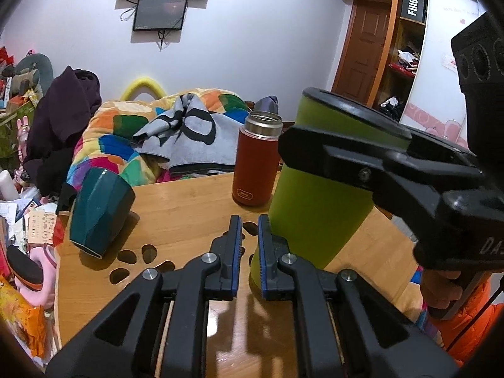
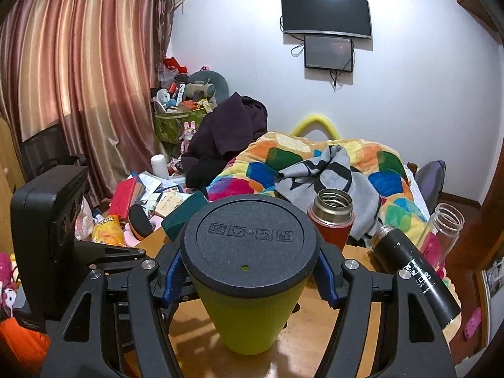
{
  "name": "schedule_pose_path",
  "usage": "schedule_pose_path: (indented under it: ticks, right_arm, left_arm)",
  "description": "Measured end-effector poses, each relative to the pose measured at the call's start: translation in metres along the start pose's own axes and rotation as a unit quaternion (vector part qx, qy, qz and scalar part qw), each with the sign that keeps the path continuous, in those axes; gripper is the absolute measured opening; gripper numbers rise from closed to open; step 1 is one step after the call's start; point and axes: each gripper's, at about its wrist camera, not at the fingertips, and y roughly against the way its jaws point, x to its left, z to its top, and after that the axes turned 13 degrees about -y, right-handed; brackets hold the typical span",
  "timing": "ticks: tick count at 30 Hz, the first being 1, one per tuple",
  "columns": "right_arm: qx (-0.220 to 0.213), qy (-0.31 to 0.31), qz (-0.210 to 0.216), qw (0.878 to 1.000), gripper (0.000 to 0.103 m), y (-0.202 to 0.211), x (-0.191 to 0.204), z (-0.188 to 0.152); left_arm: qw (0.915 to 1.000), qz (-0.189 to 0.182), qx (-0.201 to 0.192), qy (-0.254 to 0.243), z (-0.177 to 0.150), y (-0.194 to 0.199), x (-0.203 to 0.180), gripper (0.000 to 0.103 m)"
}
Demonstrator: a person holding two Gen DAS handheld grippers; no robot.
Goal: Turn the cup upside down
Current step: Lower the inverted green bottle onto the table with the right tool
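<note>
A green cup (image 1: pixel 312 189) with a black base stands upside down and slightly tilted on the wooden table (image 1: pixel 176 208). My right gripper (image 2: pixel 249 280) is shut on the green cup (image 2: pixel 252 315) just under its black base (image 2: pixel 249 245); it shows in the left wrist view (image 1: pixel 346 151) clamped around the cup's top. My left gripper (image 1: pixel 249 252) is nearly closed and empty, low over the table just left of the cup's lower end.
A dark teal cup (image 1: pixel 97 211) lies tilted at the table's left edge. A red flask (image 1: pixel 256 163) with an open steel mouth stands behind. A black flask (image 2: pixel 412 274) and a clear bottle (image 2: pixel 444 230) lie at the right. A colourful blanket (image 1: pixel 132 132) is piled beyond the table.
</note>
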Motion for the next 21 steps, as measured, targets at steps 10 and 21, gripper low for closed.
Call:
schedule_pose_path:
  ticks: [10, 21]
  right_arm:
    - [0.004, -0.011, 0.013, 1.0, 0.065, 0.006, -0.002, -0.005]
    - [-0.046, -0.015, 0.021, 0.999, 0.075, 0.061, -0.003, -0.009]
  left_arm:
    - [0.9995, 0.026, -0.02, -0.001, 0.003, 0.027, 0.001, 0.01]
    - [0.9923, 0.086, -0.087, -0.02, 0.011, 0.083, -0.023, 0.055]
